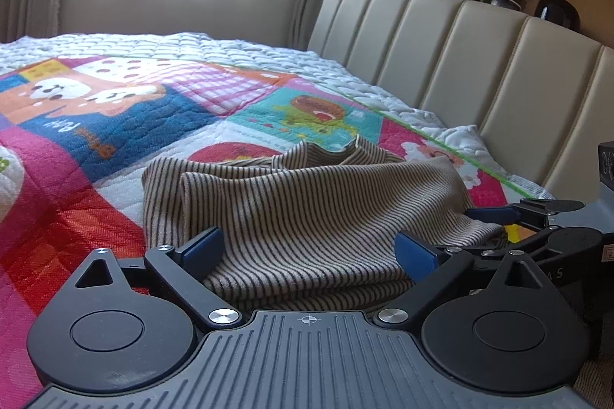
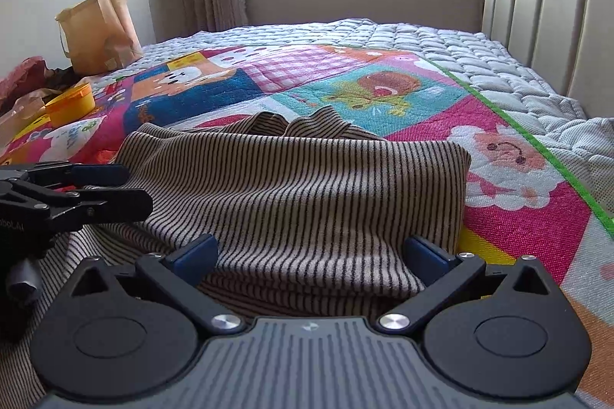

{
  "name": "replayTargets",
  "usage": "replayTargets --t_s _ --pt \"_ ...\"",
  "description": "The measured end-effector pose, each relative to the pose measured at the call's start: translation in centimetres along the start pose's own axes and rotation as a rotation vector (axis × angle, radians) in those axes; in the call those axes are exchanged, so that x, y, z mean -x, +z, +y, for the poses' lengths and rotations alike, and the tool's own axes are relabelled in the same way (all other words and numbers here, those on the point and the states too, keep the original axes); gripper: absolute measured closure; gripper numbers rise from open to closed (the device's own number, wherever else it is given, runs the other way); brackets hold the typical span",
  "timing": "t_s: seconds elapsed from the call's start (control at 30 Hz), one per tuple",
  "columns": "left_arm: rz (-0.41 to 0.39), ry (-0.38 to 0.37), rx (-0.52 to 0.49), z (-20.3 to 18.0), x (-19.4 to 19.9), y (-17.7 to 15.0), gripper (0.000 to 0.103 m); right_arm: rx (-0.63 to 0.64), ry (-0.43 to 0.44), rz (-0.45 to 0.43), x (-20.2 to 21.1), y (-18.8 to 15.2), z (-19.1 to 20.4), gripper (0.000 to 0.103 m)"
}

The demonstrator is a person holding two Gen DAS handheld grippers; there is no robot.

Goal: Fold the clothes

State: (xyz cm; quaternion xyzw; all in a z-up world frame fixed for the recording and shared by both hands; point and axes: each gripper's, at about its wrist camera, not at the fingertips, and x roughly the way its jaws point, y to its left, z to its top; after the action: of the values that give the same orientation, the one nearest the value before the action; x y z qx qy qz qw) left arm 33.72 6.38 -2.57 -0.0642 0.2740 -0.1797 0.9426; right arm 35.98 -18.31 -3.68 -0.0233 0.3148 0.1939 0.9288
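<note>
Bedroom with barred window, padded headboard (image 1: 460, 52) and a bed under a patchwork cartoon quilt (image 2: 345, 79); a striped beige garment (image 1: 307, 202), part-folded, lies bunched on the quilt's near side with its long axis running left to right across both views. Left tool (image 1: 311, 248) and right tool (image 2: 311, 251) each sit low at the garment's near edge, jaws apart, blue pads straddling the cloth without pinching it, the two tools side by side and about equally near. Likely next grip: that near hem, lifted away toward the window.
</note>
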Motion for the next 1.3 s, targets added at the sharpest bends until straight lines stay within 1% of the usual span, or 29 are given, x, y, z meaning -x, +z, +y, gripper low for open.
replayTargets --t_s 0.1,0.33,0.5,0.57,0.63,0.67,0.7,0.77,0.83,0.87,0.9,0.93,0.97,1.03,1.07,1.13,1.2,1.23,1.3 --pt "0.001 -0.006 -0.001 0.0 0.0 0.0 0.002 0.022 -0.033 -0.015 0.0 0.0 0.5 0.001" --pt "-0.001 -0.015 0.007 0.1 0.1 -0.1 0.001 0.120 -0.159 -0.024 0.0 -0.2 2.6 0.001" --pt "-0.001 -0.023 0.014 0.2 0.1 0.0 0.000 0.115 -0.151 -0.018 0.0 0.0 2.4 0.001" --pt "-0.002 -0.026 0.017 0.3 0.1 0.0 0.000 0.117 -0.140 -0.029 0.5 0.2 2.4 0.001" --pt "-0.002 -0.030 0.022 0.4 0.1 0.0 0.000 0.148 -0.125 -0.072 1.7 0.9 2.7 0.010" --pt "-0.003 -0.031 0.023 0.4 0.2 0.0 0.000 0.176 -0.117 -0.101 2.4 1.6 2.9 0.017" --pt "-0.003 -0.032 0.023 0.4 0.2 0.0 0.000 0.193 -0.112 -0.124 2.8 2.5 3.0 0.024" --pt "-0.003 -0.032 0.024 0.4 0.2 0.0 0.000 0.198 -0.109 -0.145 2.4 5.1 2.7 0.033" --pt "-0.003 -0.033 0.026 0.4 0.2 0.0 0.000 0.176 -0.101 -0.116 0.1 7.8 1.9 0.047" --pt "-0.004 -0.034 0.026 0.5 0.2 0.0 0.000 0.154 -0.101 -0.080 -1.6 8.8 1.4 0.058" --pt "-0.004 -0.035 0.028 0.5 0.2 0.0 0.000 0.127 -0.106 -0.041 -3.5 9.7 0.8 0.064" --pt "-0.004 -0.036 0.029 0.5 0.2 0.0 0.000 0.097 -0.101 0.003 -5.4 10.3 0.1 0.064" --pt "-0.005 -0.038 0.031 0.6 0.3 0.1 0.000 0.068 -0.077 0.052 -7.1 10.4 -0.5 0.064" --pt "-0.009 -0.043 0.038 0.7 0.3 0.1 0.000 0.017 -0.025 0.141 -10.0 9.9 -1.5 0.063" --pt "-0.013 -0.048 0.046 0.9 0.4 0.2 0.000 0.016 -0.024 0.147 -10.6 9.4 -1.5 0.062" --pt "-0.053 -0.070 0.106 1.8 1.2 0.4 0.000 0.046 -0.040 0.109 -10.3 8.6 -0.9 0.067" --pt "-0.104 -0.094 0.182 2.9 2.3 0.7 0.000 0.072 -0.056 0.088 -9.4 8.3 -0.4 0.087" --pt "-0.129 -0.106 0.221 3.4 2.8 0.9 0.000 0.083 -0.066 0.079 -9.0 8.1 -0.2 0.090" --pt "-0.181 -0.124 0.293 4.5 4.0 1.2 0.000 0.088 -0.057 0.039 -7.5 7.9 -0.1 0.093"
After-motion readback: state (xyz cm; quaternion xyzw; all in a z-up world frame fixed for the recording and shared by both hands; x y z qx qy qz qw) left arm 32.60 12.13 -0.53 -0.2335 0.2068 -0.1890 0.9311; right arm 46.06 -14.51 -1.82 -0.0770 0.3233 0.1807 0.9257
